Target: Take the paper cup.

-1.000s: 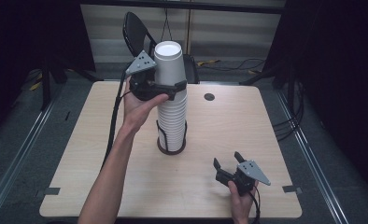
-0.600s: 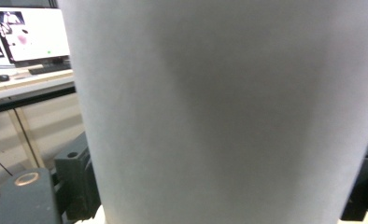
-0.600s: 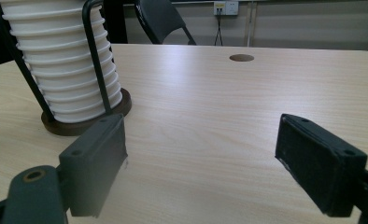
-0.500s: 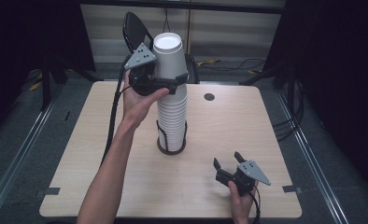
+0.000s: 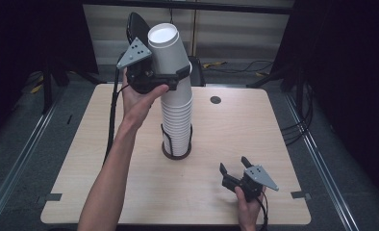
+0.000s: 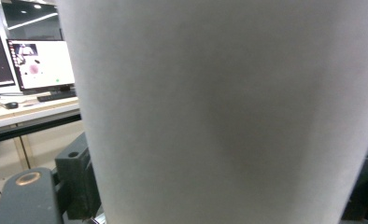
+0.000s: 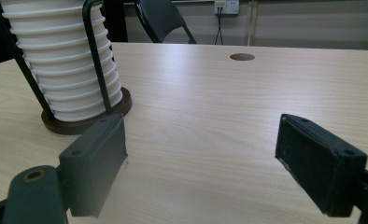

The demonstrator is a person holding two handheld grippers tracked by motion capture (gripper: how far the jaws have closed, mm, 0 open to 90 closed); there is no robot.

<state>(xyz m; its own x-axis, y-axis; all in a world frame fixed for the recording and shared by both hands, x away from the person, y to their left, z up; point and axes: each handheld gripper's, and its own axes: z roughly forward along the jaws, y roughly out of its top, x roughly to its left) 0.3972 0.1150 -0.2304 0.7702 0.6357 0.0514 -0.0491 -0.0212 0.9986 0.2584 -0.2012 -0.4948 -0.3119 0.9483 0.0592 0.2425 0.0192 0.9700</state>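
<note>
Saw left claw [image 5: 170, 79] clamped on top paper cup [image 5: 168, 50], jaws just closing further on it. Cup tilted, lifted partway off white cup stack [image 5: 177, 120]; its wall sat close before left claw's camera [image 6: 219, 112]. Stack stood in black wire holder [image 5: 176, 150] near desk [image 5: 226, 134] centre. My right claw [image 5: 233, 173] hung open over desk's near right part, nothing between jaws, well apart from stack.
</note>
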